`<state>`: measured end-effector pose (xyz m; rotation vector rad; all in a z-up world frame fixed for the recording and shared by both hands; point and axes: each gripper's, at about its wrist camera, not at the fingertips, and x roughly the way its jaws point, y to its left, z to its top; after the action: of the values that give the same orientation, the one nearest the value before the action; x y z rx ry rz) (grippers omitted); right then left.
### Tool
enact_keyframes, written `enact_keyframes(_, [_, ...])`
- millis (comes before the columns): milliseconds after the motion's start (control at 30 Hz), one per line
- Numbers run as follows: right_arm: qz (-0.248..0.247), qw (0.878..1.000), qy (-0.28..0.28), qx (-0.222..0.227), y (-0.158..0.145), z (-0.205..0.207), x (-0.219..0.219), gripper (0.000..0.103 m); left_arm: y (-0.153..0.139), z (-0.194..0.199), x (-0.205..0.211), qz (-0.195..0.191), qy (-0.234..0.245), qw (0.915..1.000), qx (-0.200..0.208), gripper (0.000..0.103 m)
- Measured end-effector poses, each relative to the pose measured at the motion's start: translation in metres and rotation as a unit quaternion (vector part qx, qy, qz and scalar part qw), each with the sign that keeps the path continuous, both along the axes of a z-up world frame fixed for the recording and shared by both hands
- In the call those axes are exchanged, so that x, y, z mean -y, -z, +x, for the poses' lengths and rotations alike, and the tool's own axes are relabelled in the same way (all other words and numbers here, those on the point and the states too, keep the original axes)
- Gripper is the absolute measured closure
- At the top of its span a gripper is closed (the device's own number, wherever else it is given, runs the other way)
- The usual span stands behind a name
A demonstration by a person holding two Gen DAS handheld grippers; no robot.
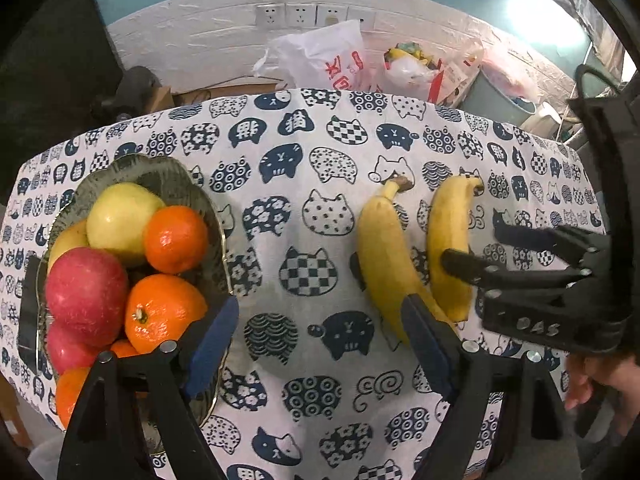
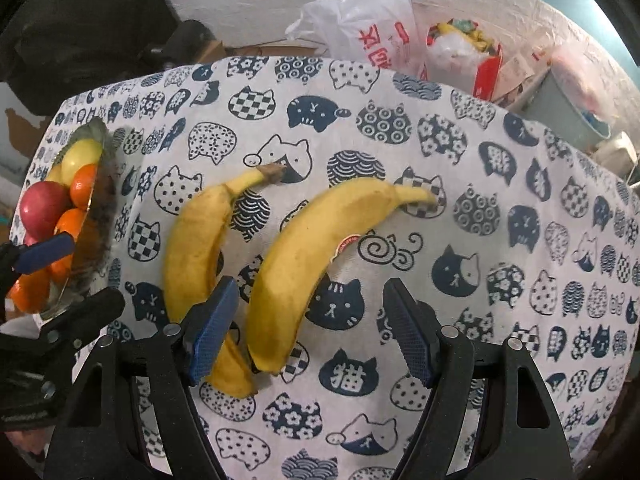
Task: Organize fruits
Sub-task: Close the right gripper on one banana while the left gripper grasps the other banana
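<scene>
Apples and oranges fill the bowl (image 1: 176, 178) at nine o'clock; two bananas (image 2: 296, 264) remain on the tabletop (image 1: 312, 240). Both grippers' fingers (image 2: 210, 330) gape empty.

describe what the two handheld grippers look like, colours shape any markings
Both are matte black plastic frames with two angled fingers, silver bolts at the pivots, and blue textured pads on the fingertips. The left gripper and the right gripper look the same build. From the left wrist view, the right gripper's body shows raised lettering, partly readable as "DAS". No cables or sleeves can be made out.
</scene>
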<state>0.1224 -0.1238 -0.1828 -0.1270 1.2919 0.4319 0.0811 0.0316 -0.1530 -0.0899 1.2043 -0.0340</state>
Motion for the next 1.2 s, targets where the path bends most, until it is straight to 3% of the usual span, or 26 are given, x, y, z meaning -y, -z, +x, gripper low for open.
enact_keyframes(133, [0.0, 1.0, -0.004, -0.007, 0.011, 0.003, -0.007, 0.031, -0.001, 0.004, 0.002, -0.004, 0.0, 1.0, 0.0, 0.018])
enact_keyframes(400, [0.0, 1.0, -0.028, -0.012, 0.021, -0.001, -0.015, 0.059, 0.0, 0.005, 0.002, -0.008, -0.006, 0.9999, -0.004, 0.018])
enact_keyframes(600, [-0.032, 0.999, -0.036, -0.012, 0.017, -0.012, 0.002, 0.07, 0.0, 0.008, 0.009, -0.019, -0.005, 0.9998, -0.006, 0.018])
enact_keyframes(1000, [-0.071, 0.997, -0.018, -0.013, 0.015, -0.041, 0.07, 0.07, 0.015, 0.025, 0.037, -0.042, -0.004, 0.9985, -0.036, 0.018])
enact_keyframes(1200, [-0.03, 0.999, -0.002, -0.018, 0.015, -0.046, 0.093, 0.07, 0.031, 0.034, 0.043, -0.036, -0.019, 0.9976, -0.056, 0.018])
